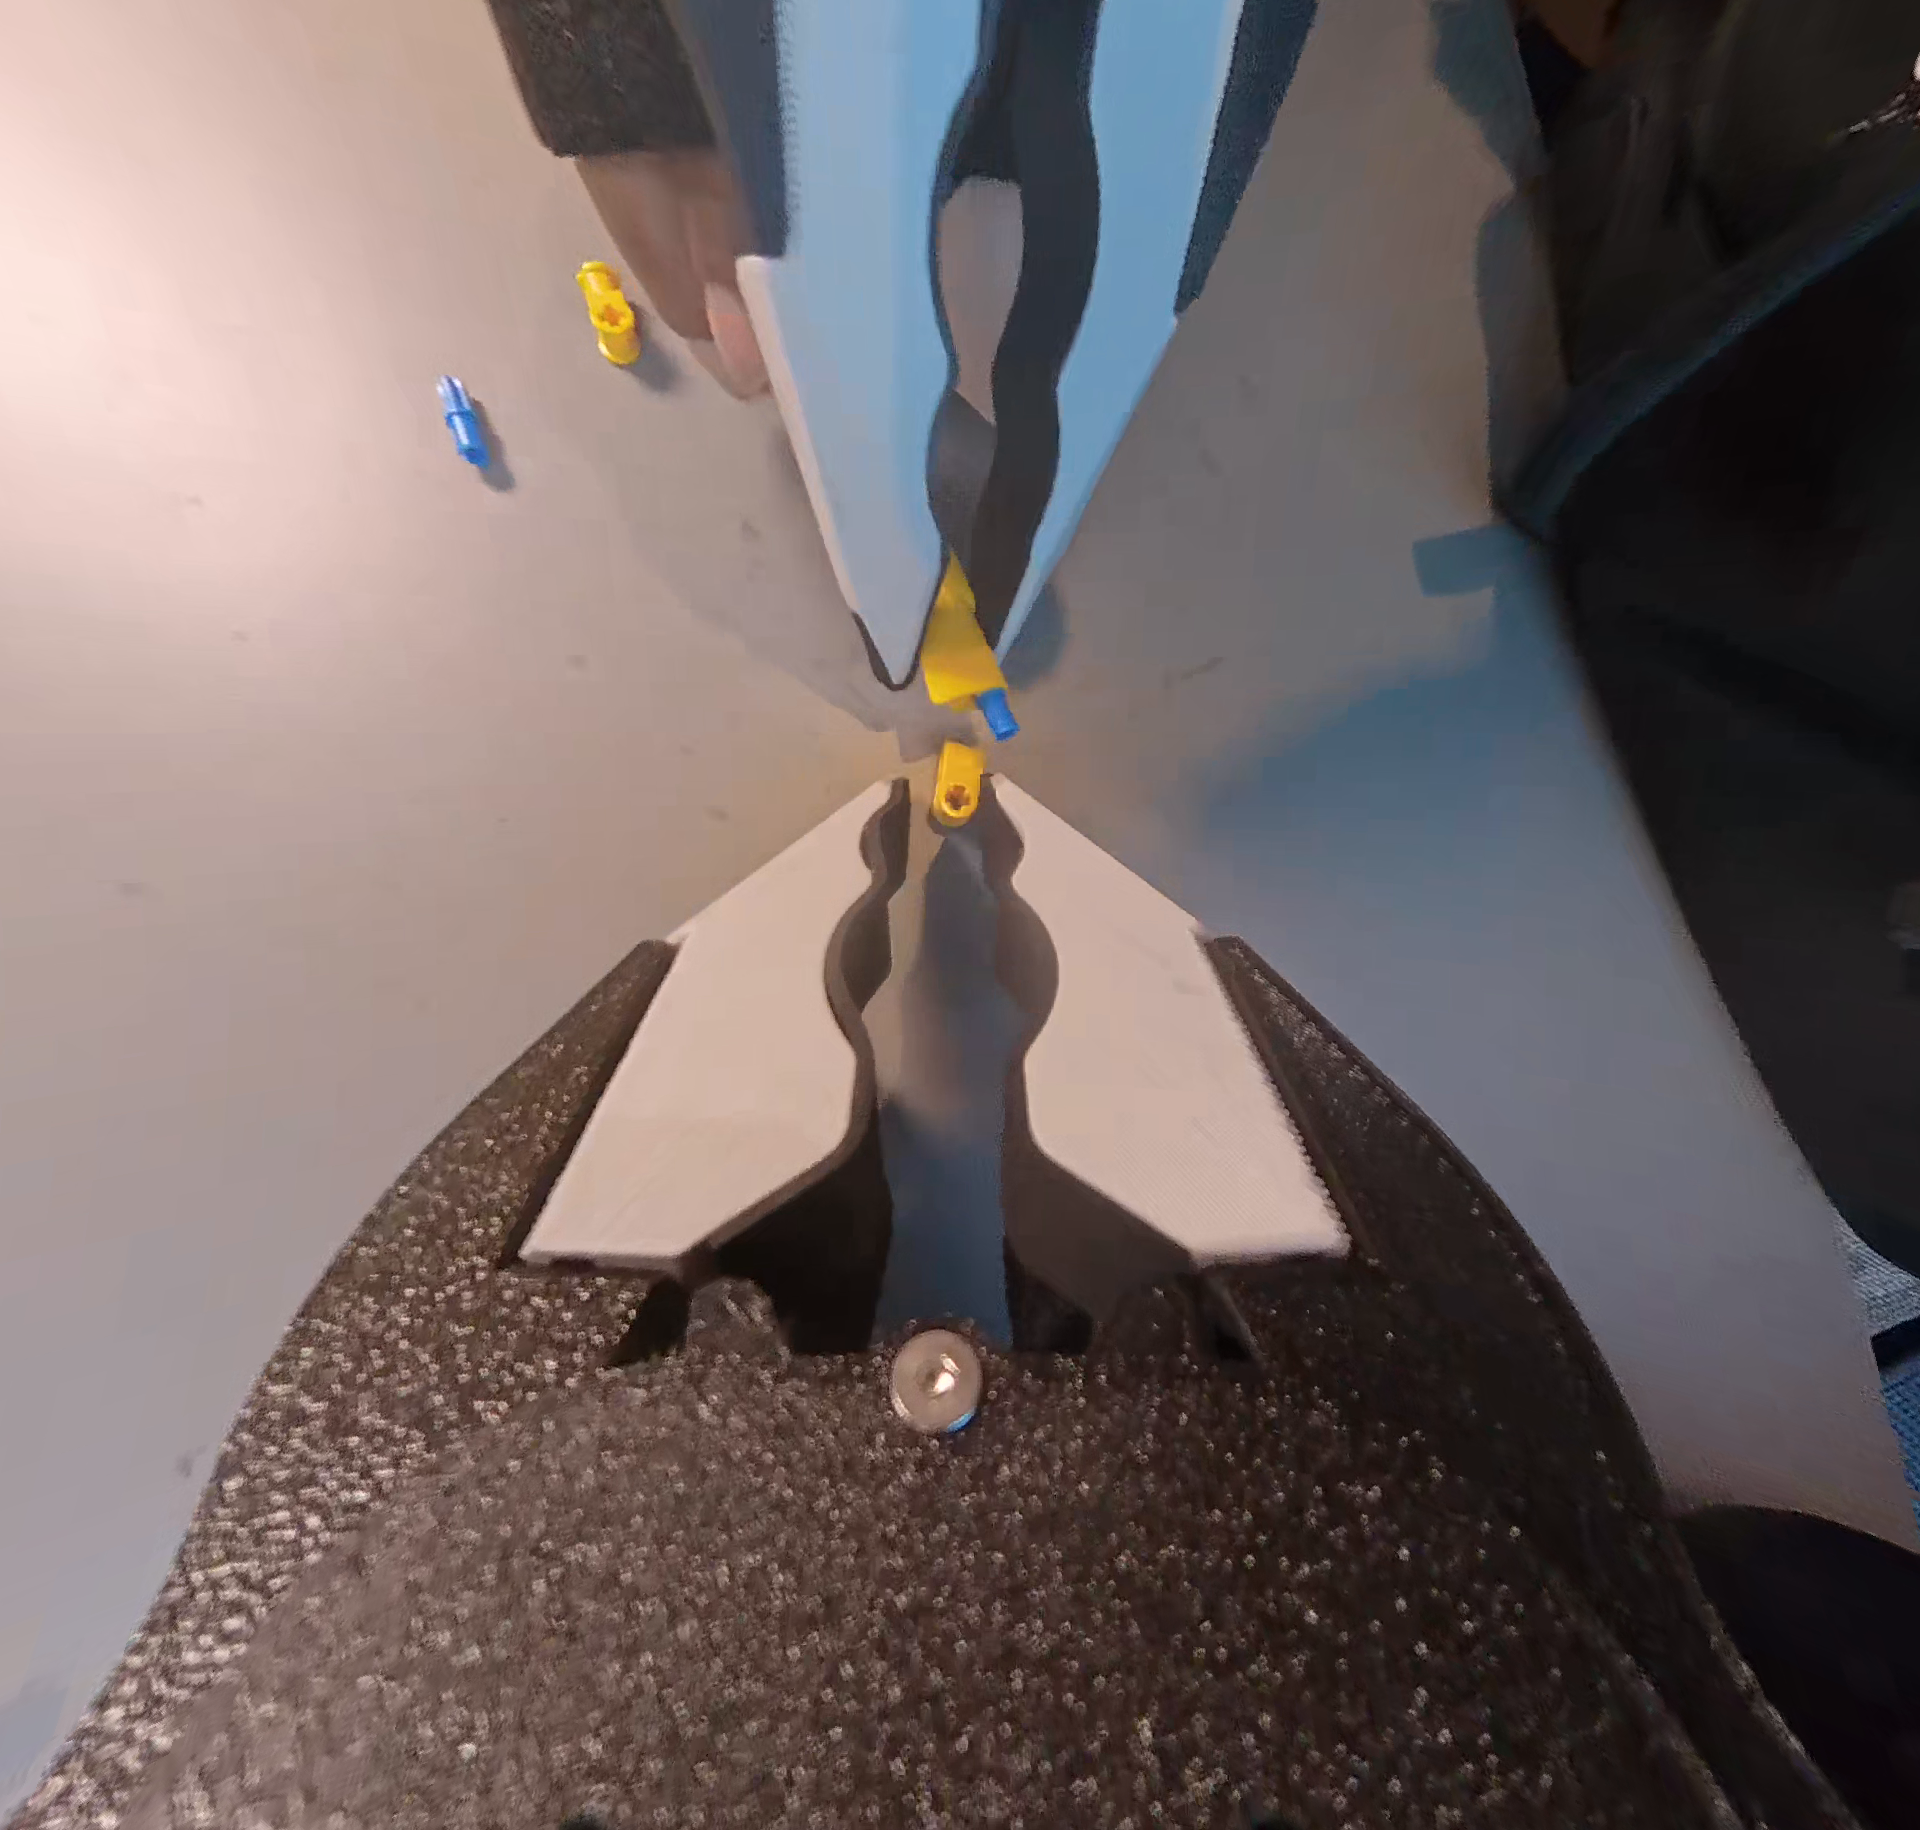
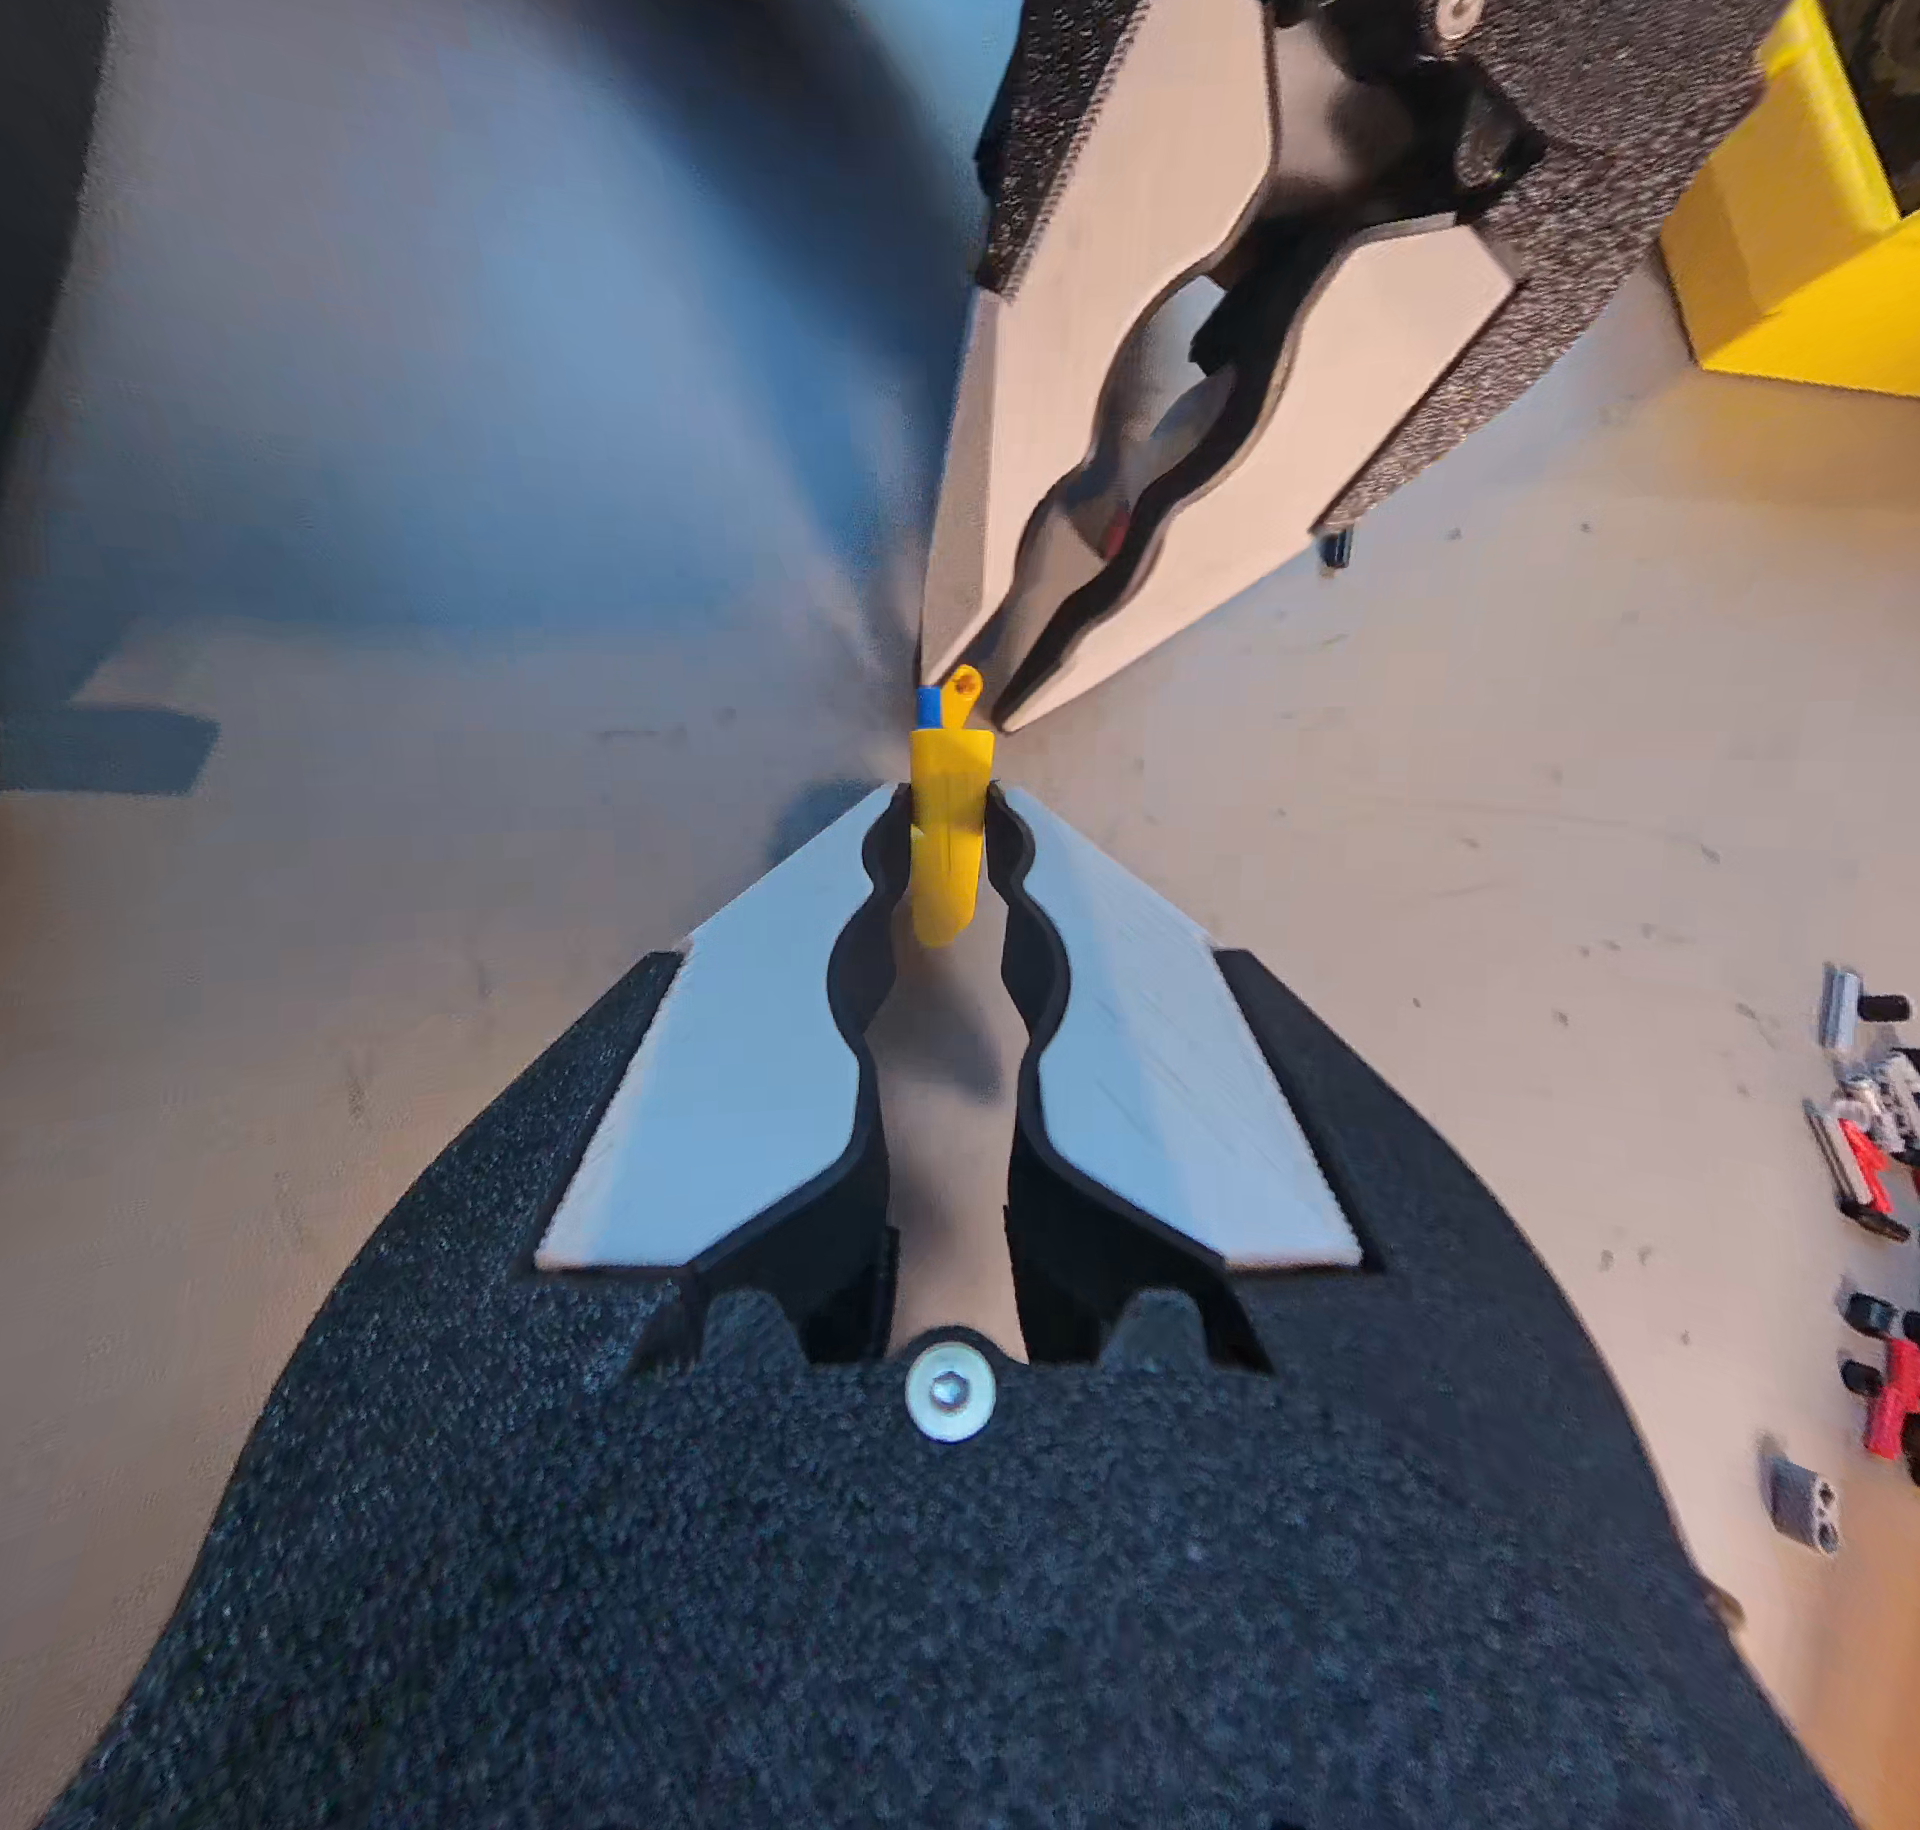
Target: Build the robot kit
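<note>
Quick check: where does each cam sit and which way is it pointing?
Left wrist view: on the left gripper, looking along its fingers down at the table; it holds a small yellow connector. A person's hand and the right gripper show opposite.
Right wrist view: on the right gripper, facing the left one; it holds a yellow piece with a blue pin.
Shared: both grippers meet tip to tip, the yellow parts between them.

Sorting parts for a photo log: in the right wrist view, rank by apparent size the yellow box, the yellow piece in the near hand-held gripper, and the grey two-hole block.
1. yellow box, cut by frame
2. yellow piece
3. grey two-hole block; camera distance makes the last two unsure
</note>
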A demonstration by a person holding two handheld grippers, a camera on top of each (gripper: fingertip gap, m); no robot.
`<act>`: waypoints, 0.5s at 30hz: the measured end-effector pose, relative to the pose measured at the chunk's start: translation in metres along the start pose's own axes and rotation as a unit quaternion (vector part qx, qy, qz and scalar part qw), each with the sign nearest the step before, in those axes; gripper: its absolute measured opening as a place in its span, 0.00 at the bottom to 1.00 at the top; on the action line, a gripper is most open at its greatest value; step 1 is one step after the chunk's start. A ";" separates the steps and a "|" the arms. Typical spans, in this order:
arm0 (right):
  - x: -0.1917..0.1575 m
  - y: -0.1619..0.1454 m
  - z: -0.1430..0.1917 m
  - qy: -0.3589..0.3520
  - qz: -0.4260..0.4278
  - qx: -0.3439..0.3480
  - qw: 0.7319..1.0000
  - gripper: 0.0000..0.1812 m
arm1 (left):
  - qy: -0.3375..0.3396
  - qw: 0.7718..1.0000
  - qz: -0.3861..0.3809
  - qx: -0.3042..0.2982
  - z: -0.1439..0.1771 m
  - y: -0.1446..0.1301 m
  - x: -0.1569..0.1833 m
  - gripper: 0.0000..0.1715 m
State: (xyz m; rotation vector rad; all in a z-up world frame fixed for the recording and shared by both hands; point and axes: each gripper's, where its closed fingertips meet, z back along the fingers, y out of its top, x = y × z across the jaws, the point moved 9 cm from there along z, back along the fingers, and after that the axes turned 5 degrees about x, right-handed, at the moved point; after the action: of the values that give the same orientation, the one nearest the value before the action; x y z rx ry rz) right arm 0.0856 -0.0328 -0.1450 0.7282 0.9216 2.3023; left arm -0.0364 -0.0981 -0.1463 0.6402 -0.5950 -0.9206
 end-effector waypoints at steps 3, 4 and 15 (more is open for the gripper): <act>0.002 -0.003 0.002 -0.003 -0.009 -0.007 1.000 0.07 | 0.021 1.000 0.000 0.006 0.001 0.002 -0.012 0.07; 0.002 -0.004 0.003 -0.006 -0.010 -0.009 1.000 0.07 | 0.027 1.000 0.002 0.011 0.002 0.003 -0.015 0.07; 0.014 -0.013 0.017 -0.036 -0.036 -0.014 0.999 0.07 | 0.081 0.996 0.004 0.046 0.010 0.003 -0.018 0.05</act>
State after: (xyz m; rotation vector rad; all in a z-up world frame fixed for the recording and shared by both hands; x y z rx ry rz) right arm 0.0906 -0.0081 -0.1402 0.7495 0.8668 2.2062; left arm -0.0502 -0.0837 -0.1411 0.7870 -0.4951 -0.8290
